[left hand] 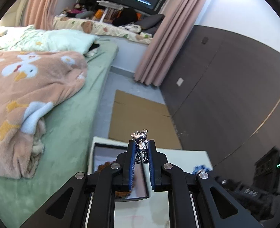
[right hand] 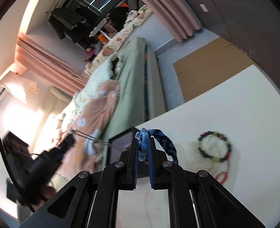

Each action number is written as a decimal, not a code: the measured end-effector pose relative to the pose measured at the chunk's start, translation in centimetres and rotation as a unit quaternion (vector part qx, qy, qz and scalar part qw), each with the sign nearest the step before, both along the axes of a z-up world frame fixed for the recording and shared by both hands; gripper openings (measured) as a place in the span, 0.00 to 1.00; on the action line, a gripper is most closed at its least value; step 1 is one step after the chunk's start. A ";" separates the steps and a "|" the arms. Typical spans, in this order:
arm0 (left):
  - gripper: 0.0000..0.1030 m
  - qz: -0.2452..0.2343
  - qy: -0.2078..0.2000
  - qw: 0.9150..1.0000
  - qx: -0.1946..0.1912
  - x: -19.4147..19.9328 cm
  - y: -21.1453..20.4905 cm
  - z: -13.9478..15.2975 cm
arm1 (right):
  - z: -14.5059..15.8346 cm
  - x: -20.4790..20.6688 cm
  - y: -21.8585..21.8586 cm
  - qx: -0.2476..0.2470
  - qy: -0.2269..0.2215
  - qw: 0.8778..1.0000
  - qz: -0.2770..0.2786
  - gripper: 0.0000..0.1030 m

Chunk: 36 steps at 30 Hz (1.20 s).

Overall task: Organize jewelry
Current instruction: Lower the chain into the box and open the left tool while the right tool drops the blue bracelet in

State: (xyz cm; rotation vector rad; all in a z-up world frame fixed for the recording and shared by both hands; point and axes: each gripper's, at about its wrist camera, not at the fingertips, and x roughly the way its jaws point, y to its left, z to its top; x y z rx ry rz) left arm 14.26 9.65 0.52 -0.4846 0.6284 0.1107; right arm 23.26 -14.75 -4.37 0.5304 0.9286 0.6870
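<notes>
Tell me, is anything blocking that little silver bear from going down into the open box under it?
Nothing visible does. The left tongs hold the silver bear above the open box.

Soft indoor light, bright glare on the white wall, warm blown-out patch in the right view, motion blur on the beaded bracelet, fisheye bending, dark vignetted corners.

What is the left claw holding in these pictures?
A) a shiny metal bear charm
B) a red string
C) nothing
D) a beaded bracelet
A: in the left wrist view the left claw is shut on a shiny metal bear charm, its head and ears sticking out above the fingertips.
</notes>
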 end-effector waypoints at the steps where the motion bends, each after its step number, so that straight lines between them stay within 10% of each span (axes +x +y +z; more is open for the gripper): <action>1: 0.13 0.002 0.007 1.000 -0.006 0.1 0.1 -0.5 | 0.1 0.0 0.4 0.002 -0.003 1.000 0.001 0.10; 5: 0.19 -0.018 0.050 0.997 -0.049 1.5 1.0 -3.1 | 0.0 0.2 1.7 0.022 -0.005 1.000 0.009 0.10; 9: 0.61 -0.029 0.060 0.996 -0.062 1.8 1.5 -3.4 | 0.2 0.3 3.7 0.037 -0.013 0.999 0.024 0.10; 23: 0.65 0.072 0.015 0.994 -0.074 -1.7 7.6 -1.2 | -0.1 0.0 10.0 0.078 -0.022 0.995 0.053 0.12; 24: 0.65 0.073 0.015 0.995 -0.071 -1.7 7.4 -1.1 | -0.4 0.0 10.6 0.061 -0.020 0.997 0.053 0.17; 26: 0.65 0.071 0.017 0.995 -0.063 -1.5 6.9 -1.2 | -0.9 0.2 11.3 0.032 -0.010 0.998 0.062 0.61; 36: 0.67 0.030 0.023 0.999 -0.013 -0.2 1.8 -1.4 | 0.0 0.8 4.4 -0.008 -0.018 1.000 -0.005 0.73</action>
